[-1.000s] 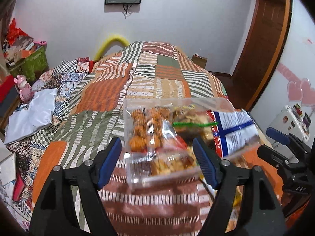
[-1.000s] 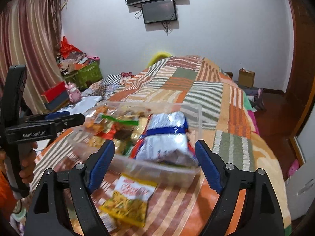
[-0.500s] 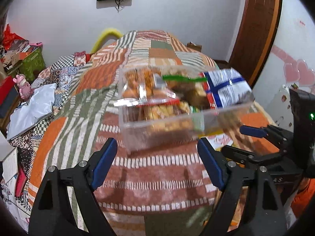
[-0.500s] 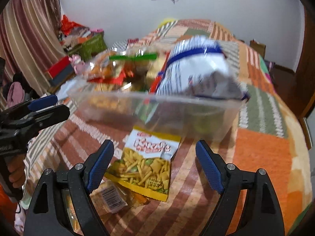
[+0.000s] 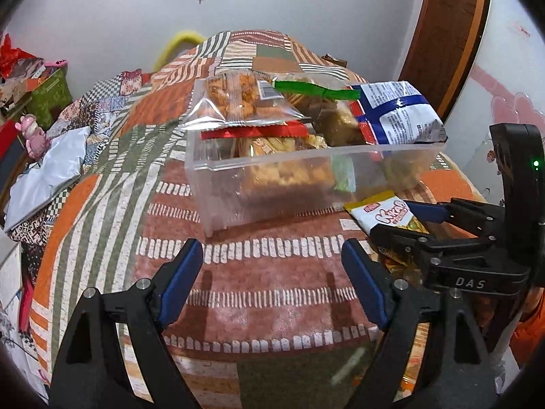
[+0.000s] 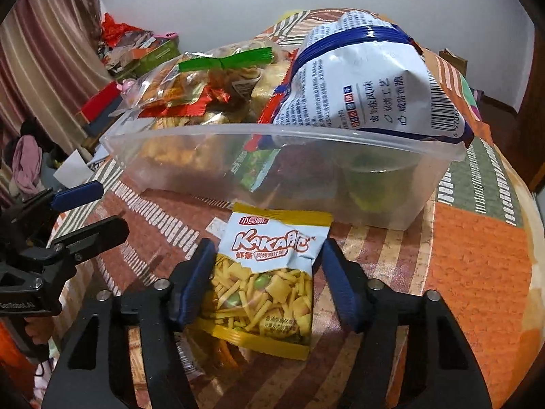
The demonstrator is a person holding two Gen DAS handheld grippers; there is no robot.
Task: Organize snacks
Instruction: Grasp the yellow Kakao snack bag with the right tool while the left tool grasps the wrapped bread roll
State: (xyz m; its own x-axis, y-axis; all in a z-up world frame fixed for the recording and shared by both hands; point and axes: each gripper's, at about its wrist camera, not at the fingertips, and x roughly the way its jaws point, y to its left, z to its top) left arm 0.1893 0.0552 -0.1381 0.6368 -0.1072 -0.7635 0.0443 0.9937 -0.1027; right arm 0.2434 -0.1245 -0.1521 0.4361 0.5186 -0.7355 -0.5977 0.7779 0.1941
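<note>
A clear plastic bin (image 5: 272,184) (image 6: 306,156) sits on the patchwork bedspread, filled with snack bags, among them a white and blue bag (image 5: 398,116) (image 6: 368,78) on top. A yellow and white KAKA snack packet (image 6: 269,272) (image 5: 385,214) lies on the bed in front of the bin. My right gripper (image 6: 267,272) straddles the packet with its blue pads either side, jaws closing in but I cannot tell if they touch it. My left gripper (image 5: 272,279) is open and empty over the bedspread, short of the bin.
More small packets (image 6: 190,361) lie under the yellow one near the bed's near edge. Clutter, boxes and a pink toy (image 5: 32,133) line the left side. A wooden door (image 5: 449,34) is at the right.
Both grippers dropped lower and nearer the bed. The right gripper moved down around the yellow packet and its jaws narrowed. The left gripper stayed open.
</note>
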